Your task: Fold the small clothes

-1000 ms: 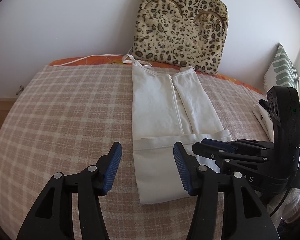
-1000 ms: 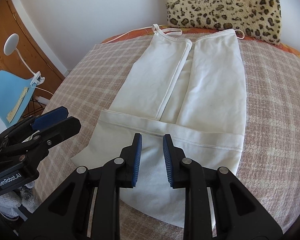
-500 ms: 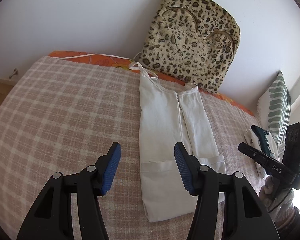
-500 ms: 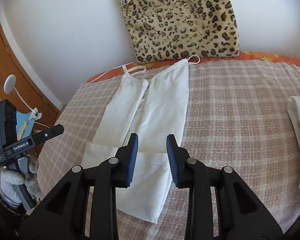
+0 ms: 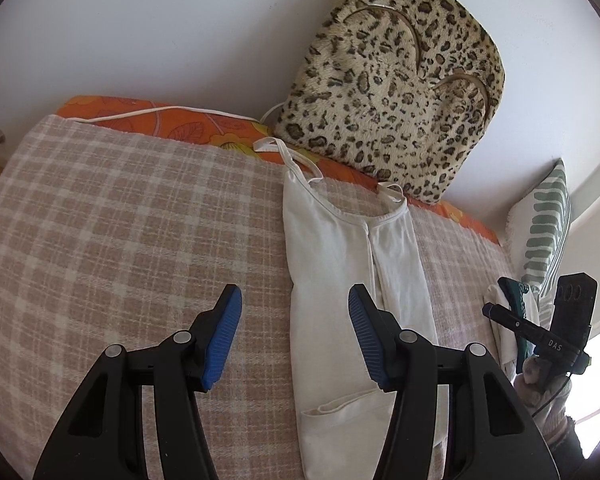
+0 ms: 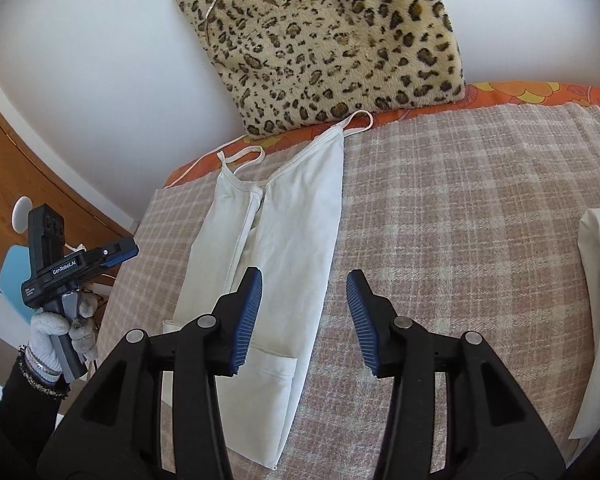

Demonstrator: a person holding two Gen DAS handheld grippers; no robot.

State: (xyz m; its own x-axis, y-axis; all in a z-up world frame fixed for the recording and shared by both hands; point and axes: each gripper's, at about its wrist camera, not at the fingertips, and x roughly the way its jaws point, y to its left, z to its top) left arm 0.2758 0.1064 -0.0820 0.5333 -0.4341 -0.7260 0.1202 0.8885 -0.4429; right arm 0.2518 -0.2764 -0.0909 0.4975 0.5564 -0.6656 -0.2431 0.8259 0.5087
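Here the white top (image 5: 332,264) lay flat on the checked blanket (image 5: 120,240) of the bed, folded lengthwise into a narrow strip with both sides turned in to meet near the middle. Its thin straps reached the far edge of the blanket, just before the leopard cushion (image 5: 396,92) that leaned on the white wall. The near hem was turned up over the body in a short flap.

The left gripper (image 5: 294,332) hung above the blanket with its jaws apart at a middling width and nothing between the blue pads; in its own view the top passed under the right finger. The right gripper (image 6: 304,320) hung over the top's right edge, its jaws opening, with only cloth and blanket seen through the gap and nothing gripped.

In the right wrist view the left gripper showed at the left edge, held in a hand (image 6: 56,332) in a grey-white glove with a dark sleeve. An orange flowered sheet (image 6: 520,94) showed beyond the blanket. A second pale folded cloth (image 6: 596,280) lay at the right edge of the bed, well apart from the top. A striped green pillow (image 5: 548,224) stood by the wall at the right.
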